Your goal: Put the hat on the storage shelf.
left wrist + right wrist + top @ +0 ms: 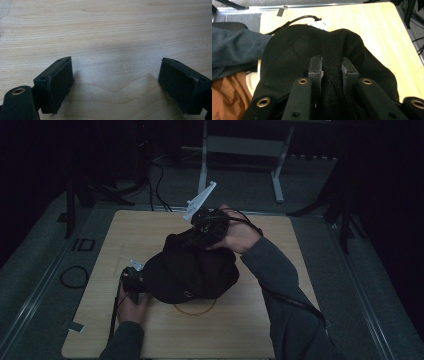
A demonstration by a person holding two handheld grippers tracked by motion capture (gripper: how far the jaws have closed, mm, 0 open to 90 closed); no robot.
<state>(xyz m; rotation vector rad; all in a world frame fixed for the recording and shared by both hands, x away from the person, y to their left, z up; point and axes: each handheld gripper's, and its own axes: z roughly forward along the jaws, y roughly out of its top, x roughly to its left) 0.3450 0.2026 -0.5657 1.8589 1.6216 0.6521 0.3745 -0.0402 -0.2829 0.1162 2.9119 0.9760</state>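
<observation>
A black fabric bag lies slumped in the middle of the wooden table. My right gripper reaches down onto its far top, and a raised fold of the bag sits pinched between the two jaws of my right gripper. My left gripper rests low at the bag's left side. In the left gripper view my left gripper stands wide open with just bare table wood between its pads.
A thin brown ring is marked on the table just in front of the bag. A grey sleeve lies behind the bag in the right gripper view. On the floor are a cable loop at left and a metal frame beyond the table.
</observation>
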